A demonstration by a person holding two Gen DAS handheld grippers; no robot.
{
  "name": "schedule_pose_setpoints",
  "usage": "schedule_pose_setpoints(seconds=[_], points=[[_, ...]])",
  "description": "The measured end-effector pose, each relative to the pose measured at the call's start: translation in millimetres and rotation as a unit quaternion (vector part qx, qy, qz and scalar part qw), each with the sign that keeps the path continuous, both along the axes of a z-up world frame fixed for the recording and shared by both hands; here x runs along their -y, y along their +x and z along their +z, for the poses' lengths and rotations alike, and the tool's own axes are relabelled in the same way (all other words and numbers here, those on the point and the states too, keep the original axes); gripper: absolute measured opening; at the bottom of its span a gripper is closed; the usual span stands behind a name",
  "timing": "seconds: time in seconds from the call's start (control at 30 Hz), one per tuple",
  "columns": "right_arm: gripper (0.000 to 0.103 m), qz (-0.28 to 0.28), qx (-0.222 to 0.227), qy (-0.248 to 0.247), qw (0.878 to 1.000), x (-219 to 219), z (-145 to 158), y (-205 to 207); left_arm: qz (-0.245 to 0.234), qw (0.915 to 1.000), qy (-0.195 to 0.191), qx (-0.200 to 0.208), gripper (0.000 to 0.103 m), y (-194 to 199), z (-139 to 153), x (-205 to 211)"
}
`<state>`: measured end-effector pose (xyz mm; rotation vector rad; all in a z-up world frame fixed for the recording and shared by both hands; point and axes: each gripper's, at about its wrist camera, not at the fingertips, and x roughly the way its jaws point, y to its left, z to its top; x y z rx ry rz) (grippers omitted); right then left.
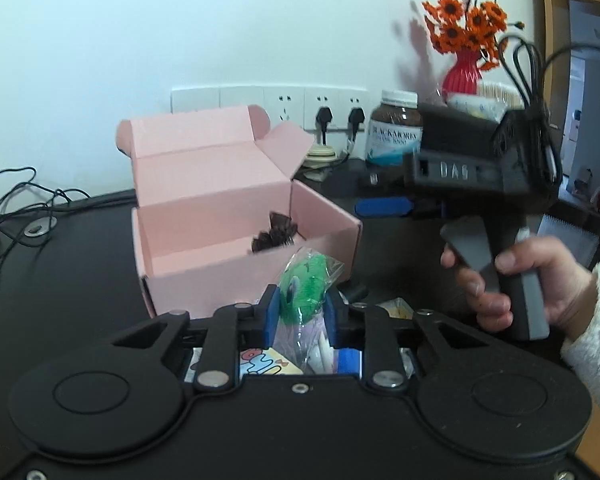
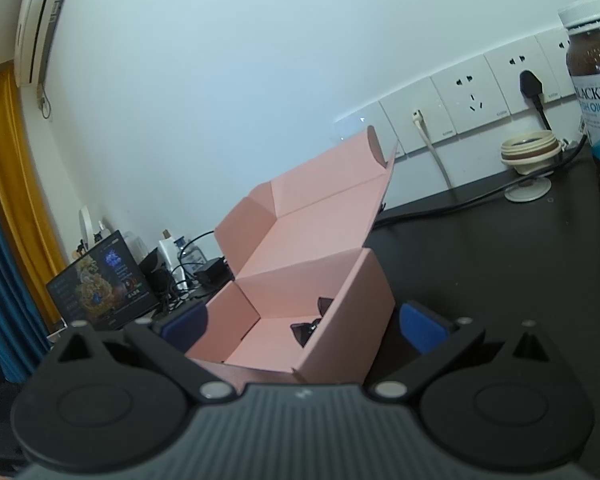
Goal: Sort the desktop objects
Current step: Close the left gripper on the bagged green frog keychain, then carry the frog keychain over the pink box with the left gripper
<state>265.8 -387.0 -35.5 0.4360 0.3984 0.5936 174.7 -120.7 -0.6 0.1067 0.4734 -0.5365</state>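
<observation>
a green toy in a clear crinkled wrapper (image 1: 302, 286) sits clamped between the blue pads of the left gripper (image 1: 301, 312), just in front of the near wall of the open pink box (image 1: 220, 196); its lower part is lost behind the gripper body, so its full shape cannot be told. below the pads, scraps of other items show through the gap: a cartoon-printed card (image 1: 266, 362) and something pale, both mostly covered. inside the box lies a dark crumpled object (image 1: 274, 232), too blurred to name; from the right wrist view only a corner of it (image 2: 306, 330) peeks over the box wall (image 2: 340, 308). the right gripper (image 2: 302, 324) stands apart, its blue pads on either side of the box's near corner without touching it. in the left view a hand (image 1: 512, 284) in a fluffy white sleeve holds that gripper's handle. a brown supplement bottle (image 2: 596, 80) is cut off at the frame edge. orange flowers in a red vase (image 1: 462, 72) stand behind, partly hidden.
</observation>
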Motion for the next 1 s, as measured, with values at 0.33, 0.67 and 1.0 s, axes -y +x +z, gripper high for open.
schedule_pose_setpoints(seconds=[0.33,0.67,1.0], points=[[0.102,-0.009,-0.011,-0.006,1.000,-1,-1,2,0.053,0.9983,-0.020,0.012,0.023,27,39,-13],[0.102,-0.024,-0.031,0.005,0.999,4,-5,6,0.108,0.9935,-0.036,-0.003,0.023,81,45,-5],[0.102,-0.027,-0.038,0.003,0.999,4,-5,8,0.123,0.9917,0.037,-0.012,0.023,112,16,25]])
